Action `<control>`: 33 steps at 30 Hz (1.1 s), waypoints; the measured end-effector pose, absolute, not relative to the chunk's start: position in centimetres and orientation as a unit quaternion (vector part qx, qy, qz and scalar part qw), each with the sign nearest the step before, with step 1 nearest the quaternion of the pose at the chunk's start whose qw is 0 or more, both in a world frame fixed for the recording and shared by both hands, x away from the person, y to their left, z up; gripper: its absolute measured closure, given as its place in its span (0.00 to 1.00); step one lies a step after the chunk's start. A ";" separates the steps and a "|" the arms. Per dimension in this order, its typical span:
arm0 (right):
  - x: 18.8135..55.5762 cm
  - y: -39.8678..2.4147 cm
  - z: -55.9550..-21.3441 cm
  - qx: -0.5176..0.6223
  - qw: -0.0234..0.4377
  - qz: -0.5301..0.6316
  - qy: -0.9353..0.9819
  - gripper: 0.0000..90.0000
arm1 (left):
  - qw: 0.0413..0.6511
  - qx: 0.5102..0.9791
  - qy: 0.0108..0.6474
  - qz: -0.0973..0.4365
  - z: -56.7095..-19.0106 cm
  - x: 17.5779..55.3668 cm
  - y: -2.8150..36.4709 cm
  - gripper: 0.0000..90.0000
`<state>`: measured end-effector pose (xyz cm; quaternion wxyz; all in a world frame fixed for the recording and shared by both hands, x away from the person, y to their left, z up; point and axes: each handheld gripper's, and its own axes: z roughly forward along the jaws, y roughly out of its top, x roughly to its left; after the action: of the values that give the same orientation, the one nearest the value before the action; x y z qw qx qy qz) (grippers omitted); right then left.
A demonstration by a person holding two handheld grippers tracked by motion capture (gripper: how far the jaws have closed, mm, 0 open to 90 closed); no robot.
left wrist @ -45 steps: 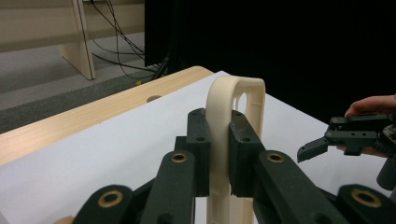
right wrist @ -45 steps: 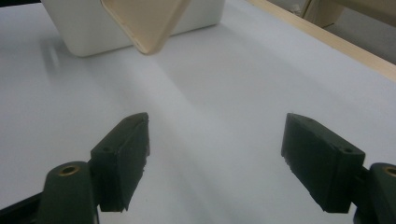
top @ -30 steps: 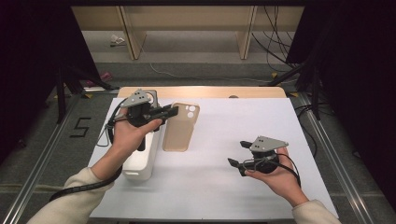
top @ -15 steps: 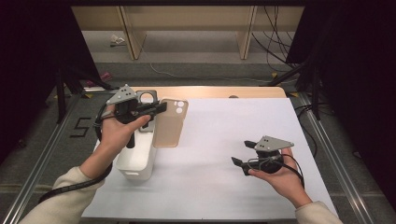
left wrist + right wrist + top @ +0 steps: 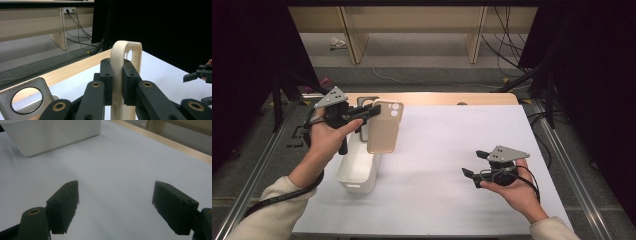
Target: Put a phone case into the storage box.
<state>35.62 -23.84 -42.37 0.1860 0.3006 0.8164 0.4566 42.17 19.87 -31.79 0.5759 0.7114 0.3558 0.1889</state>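
Up at ten o'clock on the bench (image 5: 452, 150), the left tongs (image 5: 371, 112) are clamped on the edge of a beige phone case (image 5: 383, 126), which hangs clear of the white surface with its camera cutout end uppermost. In the left gripper view the case (image 5: 126, 53) stands upright between the two black pads, pinched tight. Directly below it, at about nine o'clock, sits a white plastic bin (image 5: 357, 167). The right tongs (image 5: 474, 166) rest low at four o'clock, well apart from the case, jaws spread wide with nothing between them; the bin's wall (image 5: 50, 135) lies beyond them.
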 end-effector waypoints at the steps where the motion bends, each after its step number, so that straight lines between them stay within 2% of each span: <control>1: 35.6 -23.9 -42.4 0.302 0.185 0.457 0.816 0.24 | 0.576 0.710 0.357 0.190 -31.7 42.2 20.0 0.90; 17: 35.5 -24.2 -42.4 0.305 0.179 0.458 0.816 0.18 | 0.573 0.706 0.366 0.199 -31.6 42.7 21.6 0.90; 33: 35.5 -24.3 -42.3 0.309 0.185 0.456 0.814 0.16 | 0.578 0.694 0.369 0.220 -32.0 43.6 23.3 0.90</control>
<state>35.49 -24.26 -42.34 0.1852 0.3094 0.8136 0.4560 43.61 23.29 -32.05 0.5782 0.6940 0.3685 0.2198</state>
